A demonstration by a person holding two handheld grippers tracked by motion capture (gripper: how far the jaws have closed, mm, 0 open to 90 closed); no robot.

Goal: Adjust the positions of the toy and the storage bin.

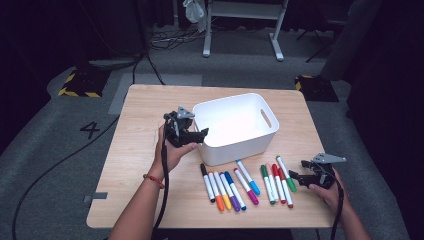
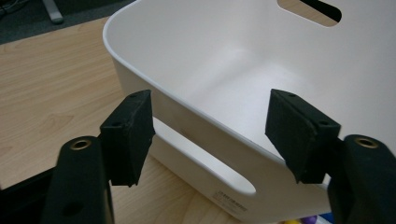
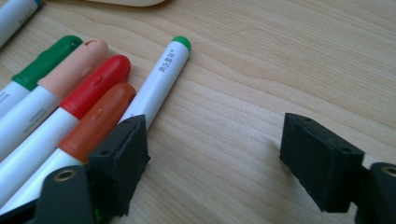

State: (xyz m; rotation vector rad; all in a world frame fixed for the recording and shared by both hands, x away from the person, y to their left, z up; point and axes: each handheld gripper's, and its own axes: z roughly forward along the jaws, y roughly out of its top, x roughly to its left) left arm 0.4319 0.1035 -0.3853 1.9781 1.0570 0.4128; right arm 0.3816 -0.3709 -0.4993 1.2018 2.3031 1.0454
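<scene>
On the left of the tabletop [image 1: 135,150], left gripper [image 1: 201,135] sits at the near-left rim of the white bin [image 1: 235,127]. Jaws apart, straddling the rim above the handle slot, pads not pressing on it, nothing grasped. Bin is mid-tabletop, upright, its visible interior bare. In front of the bin, a row of markers [image 1: 227,187] lies flat on the wood. Right end of the row: green-tipped marker [image 3: 161,74] beside the red-capped ones [image 3: 95,86]. Right gripper [image 1: 295,176] is low, just right of that marker, jaws spread wide, released, left pad beside its barrel, bare wood between the pads.
</scene>
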